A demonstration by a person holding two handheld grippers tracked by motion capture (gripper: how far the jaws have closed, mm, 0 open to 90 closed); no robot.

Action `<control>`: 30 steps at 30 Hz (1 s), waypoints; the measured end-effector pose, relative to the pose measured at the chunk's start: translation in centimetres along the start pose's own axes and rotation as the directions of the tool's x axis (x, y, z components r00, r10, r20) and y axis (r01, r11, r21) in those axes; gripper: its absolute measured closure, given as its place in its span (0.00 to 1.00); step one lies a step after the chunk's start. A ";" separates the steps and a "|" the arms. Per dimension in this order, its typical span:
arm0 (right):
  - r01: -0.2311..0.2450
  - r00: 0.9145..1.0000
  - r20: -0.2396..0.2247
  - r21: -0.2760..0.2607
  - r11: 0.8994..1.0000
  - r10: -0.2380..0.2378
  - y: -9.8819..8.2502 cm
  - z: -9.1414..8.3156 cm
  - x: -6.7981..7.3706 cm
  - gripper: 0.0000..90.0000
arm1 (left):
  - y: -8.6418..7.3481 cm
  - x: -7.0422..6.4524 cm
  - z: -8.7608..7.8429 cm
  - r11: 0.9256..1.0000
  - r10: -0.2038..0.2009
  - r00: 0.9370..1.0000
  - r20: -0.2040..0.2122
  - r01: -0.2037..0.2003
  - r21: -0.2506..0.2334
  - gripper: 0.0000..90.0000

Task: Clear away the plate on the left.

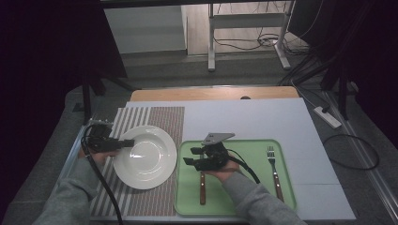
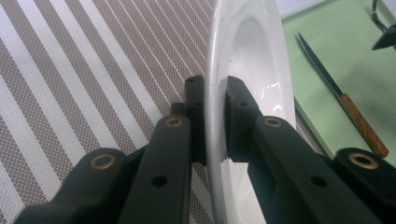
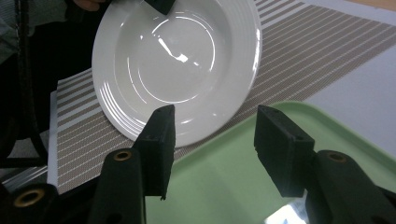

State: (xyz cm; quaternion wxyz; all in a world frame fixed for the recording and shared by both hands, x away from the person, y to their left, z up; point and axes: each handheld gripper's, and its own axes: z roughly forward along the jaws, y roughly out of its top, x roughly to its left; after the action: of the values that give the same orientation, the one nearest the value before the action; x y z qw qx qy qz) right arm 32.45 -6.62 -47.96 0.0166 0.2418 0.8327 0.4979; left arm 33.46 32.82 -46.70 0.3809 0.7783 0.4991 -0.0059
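A white deep plate [image 1: 146,158] lies on a striped brown placemat [image 1: 159,123]. My left gripper [image 1: 126,143] is shut on the plate's left rim; in the left gripper view its jaws [image 2: 215,112] pinch the rim of the plate [image 2: 254,60] from both sides. My right gripper [image 1: 192,156] hovers over the left end of the green tray [image 1: 234,142], pointing toward the plate, open with nothing between its fingers. In the right gripper view its jaws [image 3: 212,130] stand apart in front of the plate [image 3: 177,70].
A knife with a wooden handle [image 1: 202,187] lies on the tray under my right hand. A fork [image 1: 274,171] lies at the tray's right side. Tray and placemat rest on a pale board. Cables and table legs stand on the floor beyond.
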 end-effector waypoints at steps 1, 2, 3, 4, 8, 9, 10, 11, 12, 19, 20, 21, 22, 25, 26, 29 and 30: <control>-0.004 1.000 0.003 -0.005 1.000 0.004 -0.2 -0.5 -0.1 0.54 | 0.0 0.0 0.0 1.000 0.000 1.000 -0.002 0.000 -0.005 0.90; -0.006 1.000 0.005 -0.009 1.000 0.006 -0.3 -0.8 -0.1 0.53 | 0.0 -0.1 -0.1 1.000 0.001 1.000 -0.001 -0.001 -0.004 0.90; -0.005 1.000 0.008 -0.010 1.000 0.005 -0.5 -1.4 -0.1 0.53 | -0.1 -0.1 -0.1 1.000 0.005 1.000 -0.002 -0.005 -0.009 0.90; -0.004 1.000 0.008 -0.012 1.000 0.004 -0.6 -1.8 -0.1 0.53 | -0.1 -0.1 -0.3 1.000 0.008 1.000 -0.003 -0.008 -0.009 0.90; -0.006 1.000 0.011 -0.035 0.999 0.006 -1.8 -4.3 -0.1 0.51 | -0.4 -0.2 -0.8 0.999 0.009 1.000 -0.014 -0.010 -0.040 0.90; -0.003 1.000 0.020 -0.042 0.999 0.003 -2.2 -5.2 -0.1 0.49 | -0.4 -0.1 -0.9 0.999 0.009 1.000 -0.012 -0.009 -0.045 0.90; 0.001 1.000 0.027 -0.044 0.999 0.000 -2.6 -5.7 -0.1 0.48 | -0.5 -0.1 -1.1 0.999 0.007 1.000 -0.009 -0.007 -0.052 0.90; 0.005 0.999 0.034 -0.049 0.999 -0.003 -2.9 -6.2 -0.2 0.47 | -0.6 0.0 -1.2 0.998 0.004 1.000 -0.003 -0.005 -0.061 0.90; 0.011 0.999 0.047 -0.052 0.999 -0.008 -3.4 -7.0 -0.3 0.46 | -0.7 0.0 -1.3 0.998 0.002 1.000 0.003 -0.002 -0.064 0.90; -0.016 0.994 0.104 -0.083 0.996 0.025 -6.1 -11.2 -1.4 0.41 | -1.2 0.0 -1.8 0.995 0.009 1.000 0.013 -0.008 -0.101 0.90; -0.021 0.993 0.114 -0.086 0.996 0.031 -6.5 -11.7 -1.5 0.40 | -1.2 -0.1 -1.9 0.994 0.006 1.000 0.013 -0.005 -0.109 0.90; -0.024 0.992 0.118 -0.087 0.996 0.034 -6.8 -12.0 -1.6 0.40 | -1.2 0.0 -2.0 0.994 0.006 1.000 0.019 -0.004 -0.112 0.90; -0.026 0.992 0.123 -0.089 0.996 0.037 -7.1 -12.5 -1.6 0.40 | -1.2 -0.1 -2.1 0.993 0.007 1.000 0.018 -0.005 -0.115 0.90; -0.032 0.988 0.147 -0.095 0.995 0.046 -8.0 -13.8 -1.8 0.39 | -1.0 -0.2 -2.7 0.992 0.009 1.000 0.018 -0.007 -0.130 0.90; -0.037 0.986 0.156 -0.101 0.994 0.053 -8.4 -14.4 -1.9 0.39 | -1.0 -0.2 -2.9 0.991 0.011 1.000 0.021 -0.009 -0.131 0.90; -0.049 0.981 0.180 -0.119 0.992 0.070 -9.4 -15.7 -2.3 0.39 | -0.7 -0.5 -3.2 0.990 0.019 0.999 0.025 -0.015 -0.143 0.90; -0.056 0.979 0.186 -0.125 0.991 0.078 -9.6 -16.0 -2.4 0.39 | -0.7 -0.6 -3.3 0.989 0.020 0.999 0.026 -0.016 -0.149 0.90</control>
State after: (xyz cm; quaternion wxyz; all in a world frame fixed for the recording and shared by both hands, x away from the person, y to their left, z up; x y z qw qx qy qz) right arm 26.60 -24.47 -48.49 0.0936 0.3148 0.7875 0.5215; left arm 31.41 34.44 -44.51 0.4446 0.7520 0.4860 0.0241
